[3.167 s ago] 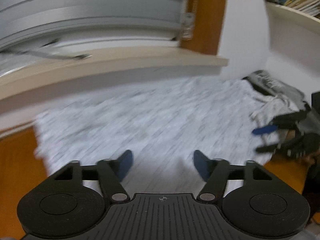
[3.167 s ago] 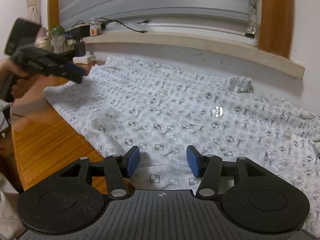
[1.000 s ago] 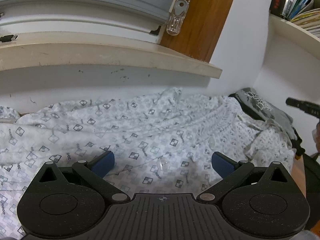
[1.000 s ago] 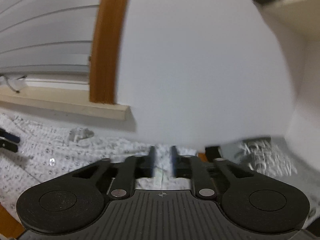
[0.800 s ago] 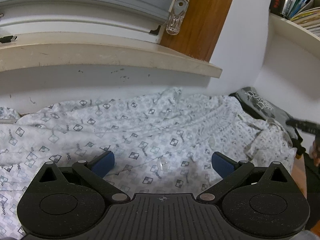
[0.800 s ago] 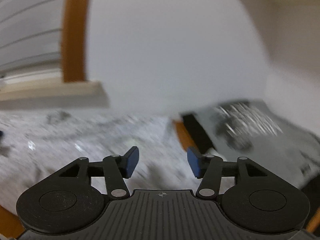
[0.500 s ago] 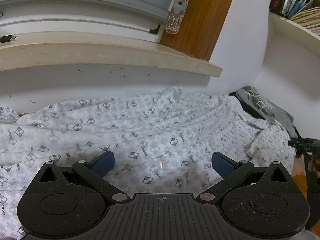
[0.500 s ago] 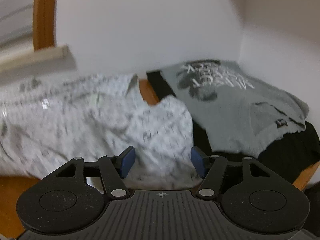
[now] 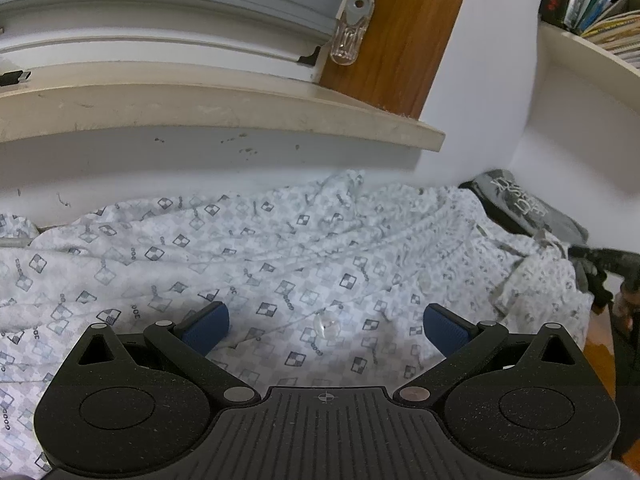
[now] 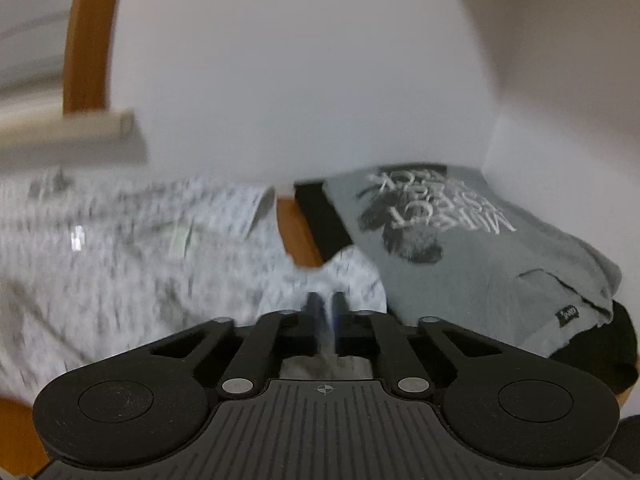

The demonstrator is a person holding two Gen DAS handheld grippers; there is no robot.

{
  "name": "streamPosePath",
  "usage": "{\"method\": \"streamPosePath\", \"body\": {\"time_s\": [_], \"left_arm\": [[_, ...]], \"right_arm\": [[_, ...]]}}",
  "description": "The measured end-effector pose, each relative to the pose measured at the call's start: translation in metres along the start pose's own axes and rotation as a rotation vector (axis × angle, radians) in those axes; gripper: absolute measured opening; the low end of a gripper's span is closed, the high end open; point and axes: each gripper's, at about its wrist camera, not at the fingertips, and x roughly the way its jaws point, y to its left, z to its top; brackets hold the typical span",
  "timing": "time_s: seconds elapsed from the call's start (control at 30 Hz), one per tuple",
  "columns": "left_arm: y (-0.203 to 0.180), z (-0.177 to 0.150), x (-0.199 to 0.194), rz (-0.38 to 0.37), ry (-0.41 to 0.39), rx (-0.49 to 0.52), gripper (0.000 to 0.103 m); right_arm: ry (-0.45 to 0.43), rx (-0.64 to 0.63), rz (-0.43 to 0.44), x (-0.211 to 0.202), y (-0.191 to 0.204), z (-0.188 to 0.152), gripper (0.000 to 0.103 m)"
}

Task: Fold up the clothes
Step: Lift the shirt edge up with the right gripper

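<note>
A white shirt with a grey checked print (image 9: pixel 280 248) lies crumpled across the wooden table. My left gripper (image 9: pixel 325 325) hovers low over its middle, jaws wide open, with a clear button lying between the blue fingers (image 9: pixel 206 324). The shirt's right end (image 10: pixel 160 280) appears blurred in the right wrist view. My right gripper (image 10: pixel 327 310) sits at that edge, its jaws closing tight with a fold of the shirt pinched between the pads. In the left wrist view the right gripper (image 9: pixel 596 258) shows as a dark shape at the shirt's far right edge.
A grey printed T-shirt (image 10: pixel 460 248) lies folded on a black garment (image 10: pixel 592 344) just right of the shirt, against the white corner wall. Bare wooden table (image 10: pixel 298 232) shows between them. A window sill (image 9: pixel 240 108) overhangs the back, and a bookshelf (image 9: pixel 592 40) hangs at upper right.
The right gripper swung right and down to the shirt's right edge, opened, then shut on the cloth. The left gripper and the shirt under it stayed still.
</note>
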Motion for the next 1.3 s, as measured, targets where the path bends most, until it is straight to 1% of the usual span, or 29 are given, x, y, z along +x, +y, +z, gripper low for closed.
{"method": "streamPosePath", "body": {"time_s": [0.1,0.2,0.3,0.43,0.53,0.63,0.7,0.77,0.8,0.83,0.87,0.9,0.93,0.97,1.13,1.17,1.2,1.27,1.3], "left_arm": [[0.0,0.0,0.0,0.001,0.0,0.001,0.103],[0.0,0.0,-0.001,0.002,0.001,0.002,0.103],[-0.001,0.0,-0.001,0.002,0.002,0.001,0.103],[-0.001,0.001,0.0,0.009,0.007,0.01,0.103],[-0.001,0.0,0.0,0.006,0.005,0.005,0.103],[-0.002,0.001,0.0,0.009,0.005,0.006,0.103],[-0.001,0.001,0.0,0.008,0.005,0.003,0.103],[-0.002,0.001,0.0,0.01,0.005,0.003,0.103],[-0.002,0.001,0.0,0.01,0.005,0.004,0.103],[-0.002,0.001,0.0,0.011,0.006,0.005,0.103],[-0.002,0.001,0.0,0.011,0.006,0.005,0.103],[-0.002,0.001,0.0,0.011,0.006,0.006,0.103],[-0.002,0.001,0.0,0.011,0.006,0.006,0.103],[-0.002,0.001,0.0,0.012,0.007,0.007,0.103],[-0.002,0.001,0.0,0.012,0.007,0.009,0.103],[-0.001,0.001,0.0,0.01,0.007,0.007,0.103],[-0.001,0.001,0.0,0.009,0.007,0.006,0.103],[-0.001,0.001,0.001,0.01,0.008,0.007,0.103],[-0.001,0.001,0.001,0.01,0.009,0.008,0.103]], "right_arm": [[-0.018,0.083,0.028,0.001,-0.006,0.007,0.001],[-0.037,0.095,0.03,0.003,-0.005,0.014,0.001],[-0.066,0.106,0.039,0.004,-0.004,0.029,0.001],[-0.116,0.109,0.09,0.012,0.006,0.075,0.001],[-0.202,0.046,0.109,0.016,0.031,0.128,0.001],[-0.316,-0.005,0.12,0.011,0.061,0.186,0.001],[-0.39,-0.016,0.131,0.004,0.078,0.219,0.001],[-0.409,-0.014,0.148,0.003,0.092,0.238,0.001],[-0.391,-0.021,0.149,0.005,0.098,0.242,0.003],[-0.365,-0.034,0.149,0.009,0.104,0.241,0.004],[-0.345,-0.047,0.151,0.011,0.107,0.235,0.013],[-0.334,-0.059,0.156,0.012,0.109,0.226,0.025],[-0.323,-0.071,0.161,0.013,0.111,0.217,0.034],[-0.305,-0.081,0.173,0.014,0.112,0.208,0.048],[-0.164,-0.133,0.221,0.018,0.103,0.151,0.053],[-0.134,-0.132,0.241,0.019,0.099,0.139,0.06],[-0.099,-0.123,0.269,0.02,0.094,0.127,0.072],[-0.035,-0.078,0.311,0.022,0.083,0.103,0.086],[-0.009,-0.049,0.326,0.023,0.078,0.092,0.087]]}}
